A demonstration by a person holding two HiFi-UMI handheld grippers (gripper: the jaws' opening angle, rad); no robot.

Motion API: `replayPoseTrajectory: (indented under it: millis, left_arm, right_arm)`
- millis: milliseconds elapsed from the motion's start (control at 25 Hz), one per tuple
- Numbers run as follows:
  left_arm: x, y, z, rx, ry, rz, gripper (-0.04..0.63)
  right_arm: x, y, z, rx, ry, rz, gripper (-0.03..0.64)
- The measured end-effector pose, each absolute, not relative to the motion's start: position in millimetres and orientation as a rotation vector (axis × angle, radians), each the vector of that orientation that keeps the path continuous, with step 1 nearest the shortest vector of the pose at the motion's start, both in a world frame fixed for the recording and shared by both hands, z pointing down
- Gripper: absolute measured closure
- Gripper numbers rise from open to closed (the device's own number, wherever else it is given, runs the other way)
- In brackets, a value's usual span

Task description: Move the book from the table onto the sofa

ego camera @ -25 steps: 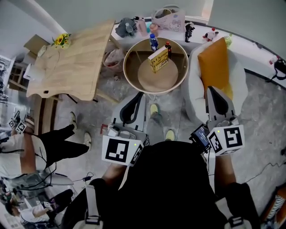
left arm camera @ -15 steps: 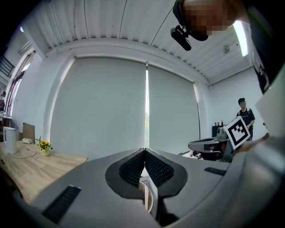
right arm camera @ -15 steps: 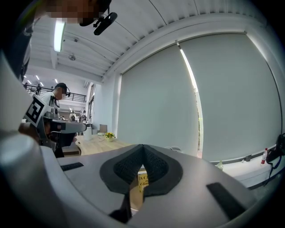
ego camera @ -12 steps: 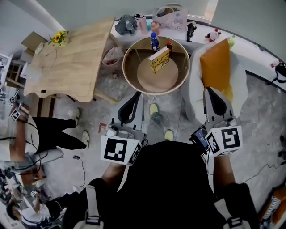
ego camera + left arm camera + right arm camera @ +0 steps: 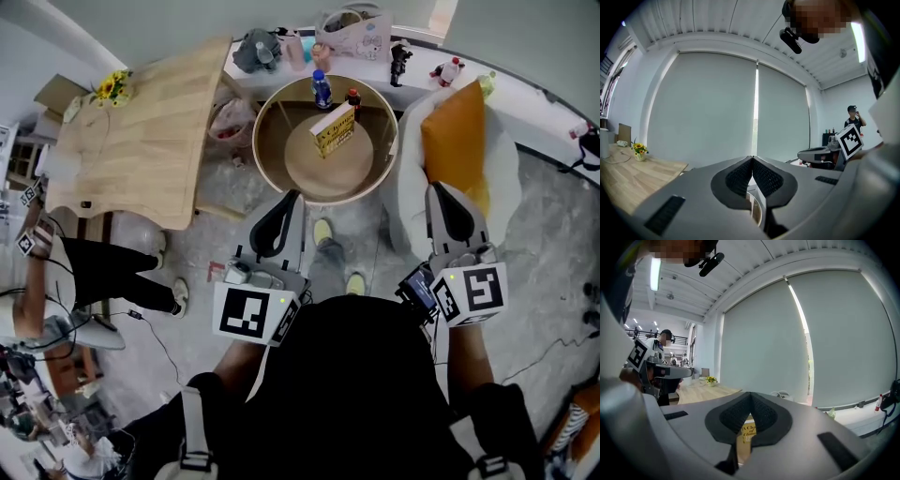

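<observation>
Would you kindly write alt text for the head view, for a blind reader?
Seen from above, a person holds the left gripper and right gripper, both shut, short of a round table where a yellow book stands beside two bottles. A white sofa with an orange cushion sits right of the table.

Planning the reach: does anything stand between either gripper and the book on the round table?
Nothing visible does. Between the left gripper, the right gripper and the book lie only the table's near rim and bare top. The blue bottle and dark bottle stand beyond the book.
</observation>
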State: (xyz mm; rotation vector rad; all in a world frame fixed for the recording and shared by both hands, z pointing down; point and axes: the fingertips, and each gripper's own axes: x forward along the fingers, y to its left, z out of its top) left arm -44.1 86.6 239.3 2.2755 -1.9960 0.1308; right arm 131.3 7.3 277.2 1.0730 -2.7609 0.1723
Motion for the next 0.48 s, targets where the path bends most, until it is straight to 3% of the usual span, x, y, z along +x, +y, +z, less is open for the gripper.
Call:
replayPoseTrajectory:
  millis: [480]
  left_arm:
    - [-89, 14, 241, 2.281, -1.961, 0.124, 0.583]
  right_arm:
    - [94, -57, 280, 1.102, -2.711, 0.201, 0.604]
